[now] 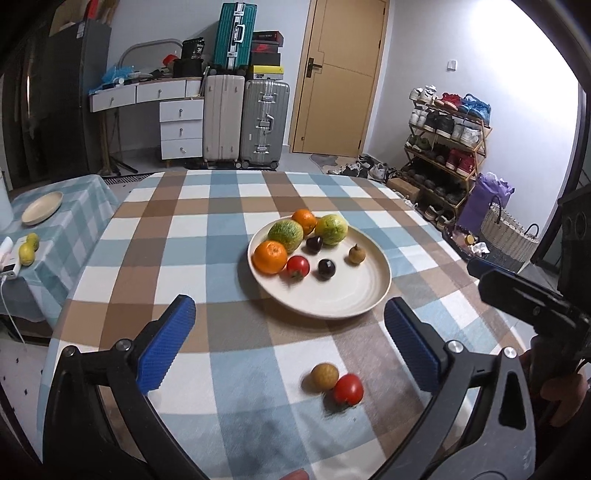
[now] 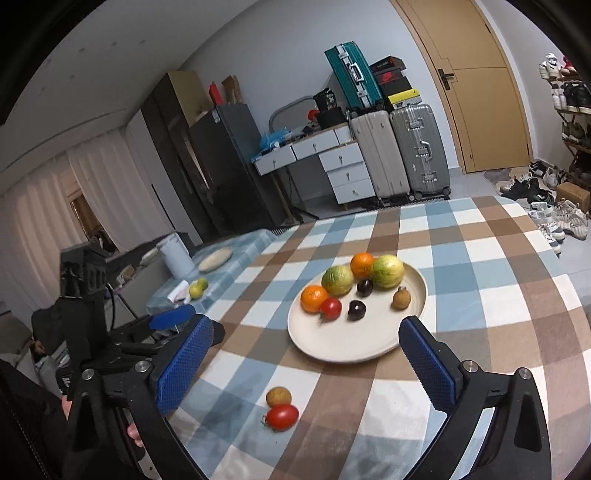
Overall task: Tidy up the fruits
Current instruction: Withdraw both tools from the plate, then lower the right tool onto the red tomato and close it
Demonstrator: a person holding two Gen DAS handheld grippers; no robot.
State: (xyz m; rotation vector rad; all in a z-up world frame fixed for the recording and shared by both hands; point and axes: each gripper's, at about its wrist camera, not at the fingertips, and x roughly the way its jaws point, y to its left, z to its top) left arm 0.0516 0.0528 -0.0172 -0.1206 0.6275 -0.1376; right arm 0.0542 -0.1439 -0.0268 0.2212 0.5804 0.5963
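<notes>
Round red tomato and small brown longan are lying touching on the checkered tablecloth, near the cream round plate holding other fruits. Left gripper and right gripper are both hovering wide open, gripping nothing, nothing between them and the pair.

Woven checked tablecloth looks matt; the cream plate at 12 o'clock is smooth, faintly ridged; the near tomato is glossy.

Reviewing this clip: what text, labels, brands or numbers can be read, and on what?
None can be read for certain.
Black bag on the desk: white print, too blurred.
Shoebox on the suitcases: a swoosh logo, no legible words.
Top box: print too small.
Fridge sticker: illegible.
</notes>
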